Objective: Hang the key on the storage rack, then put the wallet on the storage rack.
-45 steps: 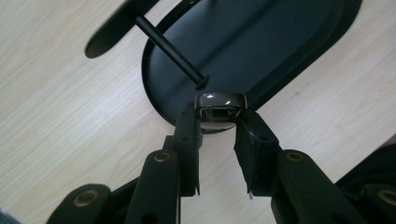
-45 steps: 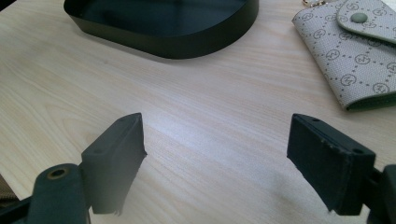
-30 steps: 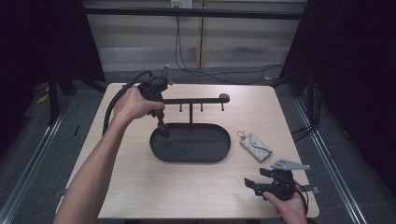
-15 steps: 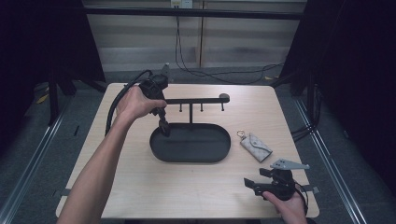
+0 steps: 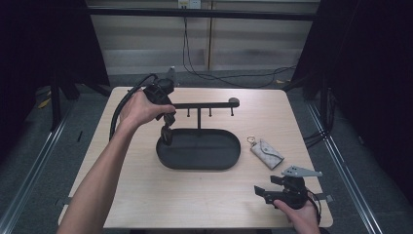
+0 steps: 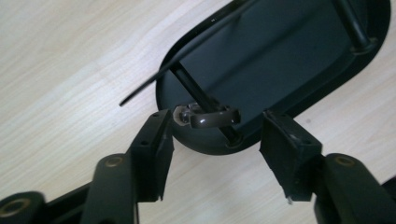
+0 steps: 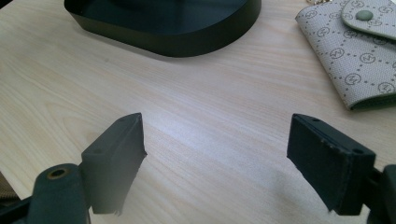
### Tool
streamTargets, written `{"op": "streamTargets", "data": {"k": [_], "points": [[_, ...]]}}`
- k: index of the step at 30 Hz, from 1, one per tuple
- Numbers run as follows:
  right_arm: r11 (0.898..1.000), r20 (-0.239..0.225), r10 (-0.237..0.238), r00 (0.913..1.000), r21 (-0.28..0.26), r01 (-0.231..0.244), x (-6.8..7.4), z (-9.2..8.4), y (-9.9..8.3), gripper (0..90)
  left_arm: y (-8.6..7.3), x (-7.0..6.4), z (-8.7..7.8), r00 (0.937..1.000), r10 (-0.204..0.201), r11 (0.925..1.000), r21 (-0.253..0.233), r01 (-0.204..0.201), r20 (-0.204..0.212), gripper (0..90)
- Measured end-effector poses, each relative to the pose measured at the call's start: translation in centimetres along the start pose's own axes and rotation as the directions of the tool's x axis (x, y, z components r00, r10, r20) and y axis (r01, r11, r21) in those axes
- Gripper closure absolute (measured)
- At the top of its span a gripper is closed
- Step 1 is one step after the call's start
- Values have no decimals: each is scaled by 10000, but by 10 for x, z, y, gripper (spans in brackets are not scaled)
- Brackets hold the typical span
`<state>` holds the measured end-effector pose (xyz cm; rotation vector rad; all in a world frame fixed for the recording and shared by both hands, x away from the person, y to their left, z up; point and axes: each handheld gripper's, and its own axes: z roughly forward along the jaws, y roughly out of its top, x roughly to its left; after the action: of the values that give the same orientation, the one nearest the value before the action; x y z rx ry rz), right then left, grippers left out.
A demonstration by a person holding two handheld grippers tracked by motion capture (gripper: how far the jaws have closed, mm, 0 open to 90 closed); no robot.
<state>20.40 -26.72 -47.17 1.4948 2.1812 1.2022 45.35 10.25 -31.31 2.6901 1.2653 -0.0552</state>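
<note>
Hanging item: a brown ring (image 6: 208, 117) sits on the stand's left hook, above the black tray (image 5: 229, 158).
Left gripper (image 6: 215, 140): jaws just opening, apart, ring between them unpressed.
Right gripper (image 7: 215, 158): jaws apart, over bare table (image 5: 146, 195).

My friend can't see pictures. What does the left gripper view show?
The left gripper hangs open over a brown ring hooked on the black stand, its jaws just opened and touching nothing. Pale wooden table lies below.

Tray stand (image 5: 198, 158) at frame centre on the table (image 5: 146, 195), key pouch (image 5: 266, 152) just right, left tool (image 5: 166, 136) over its left end, right tool (image 5: 265, 194) lower right.
</note>
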Motion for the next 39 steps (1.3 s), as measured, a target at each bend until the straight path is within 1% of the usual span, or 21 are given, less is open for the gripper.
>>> {"op": "streamTargets", "data": {"k": [1, 2, 4, 5, 7, 11, 16, 19, 20, 21, 23, 25, 27, 29, 32, 33, 35, 36, 37, 38, 39], "points": [[10000, 24, -4, 10000, -1, 4, 0, 0, 0, 186, -1, 1, -1, 9999, 155, 9999, -2, -155, 2, 413], [10000, 62, 47, 10000, 1, -47, 0, 0, 0, 186, -2, 1, -1, 9999, 141, 9999, -93, -140, 26, 406], [9999, 71, 105, 9999, -7, -105, -1, 0, 0, 186, -5, 4, 0, 9997, 114, 9999, -86, -113, 195, 381], [9999, 81, 140, 9999, 31, -140, -1, 1, 0, 186, -7, 5, 0, 9998, 85, 9999, -91, -84, 170, 371], [10000, 81, 50, 10000, 17, -51, -1, 1, 0, 186, -12, 6, -1, 9996, 177, 9997, -187, -173, 239, 360], [10000, 92, 36, 10000, 13, -36, 0, 1, 0, 186, -26, 8, -1, 9990, 175, 9987, -484, -155, 418, 346], [10000, 103, -3, 9999, 3, 3, 1, 0, -1, 186, -41, 6, -2, 9995, 92, 9949, -1003, -60, 310, 335], [10000, 93, 2, 10000, -5, -2, 1, -1, -1, 186, -47, 4, -2, 9990, 204, 9928, -1190, -154, 406, 327], [10000, 96, 4, 10000, 3, -4, 1, -1, -1, 186, -49, 4, -2, 9984, 401, 9918, -1230, -349, 401, 323], [10000, 99, 4, 10000, 4, -4, 1, 0, -1, 186, -50, 4, -2, 9984, 441, 9904, -1324, -391, 350, 321], [10000, 96, -1, 10000, 9, 1, 1, 0, 0, 186, -54, 3, -2, 9979, 471, 9876, -1522, -397, 451, 309], [10000, 117, 5, 9999, 2, -5, 1, 0, -1, 186, -57, 3, -2, 9971, 596, 9842, -1693, -509, 469, 292], [10000, 135, 31, 9999, -12, -31, 1, -1, -1, 186, -61, 2, -1, 9962, 585, 9812, -1876, -455, 640, 268], [10000, 136, 56, 9999, -4, -56, 0, -1, -1, 186, -66, 1, -1, 9955, 652, 9773, -2059, -497, 689, 256], [10000, 122, 44, 9999, -14, -43, 1, 0, 0, 186, -74, 1, 0, 9933, 768, 9705, -2350, -545, 866, 238], [10000, 121, 47, 9999, 5, -47, 0, 0, 0, 186, -78, 1, 1, 9918, 924, 9672, -2447, -683, 884, 227], [10000, 130, 76, 9999, 3, -76, 0, 0, 0, 186, -82, 2, 3, 9871, 1095, 9656, -2480, -778, 1164, 189], [9999, 124, 102, 9999, 5, -102, 0, 0, 0, 186, -84, 3, 3, 9879, 1055, 9621, -2628, -725, 1137, 199], [9999, 119, 104, 9999, -2, -104, 0, 1, 0, 186, -88, 4, 4, 9886, 1040, 9555, -2868, -688, 1093, 210], [10000, 128, 89, 9999, -10, -89, 0, 1, 1, 186, -90, 5, 5, 9869, 1062, 9540, -2924, -668, 1212, 206], [10000, 149, 95, 9998, -9, -95, 0, 0, 0, 186, -92, 7, 6, 9853, 1083, 9549, -2896, -661, 1319, 196]]}}
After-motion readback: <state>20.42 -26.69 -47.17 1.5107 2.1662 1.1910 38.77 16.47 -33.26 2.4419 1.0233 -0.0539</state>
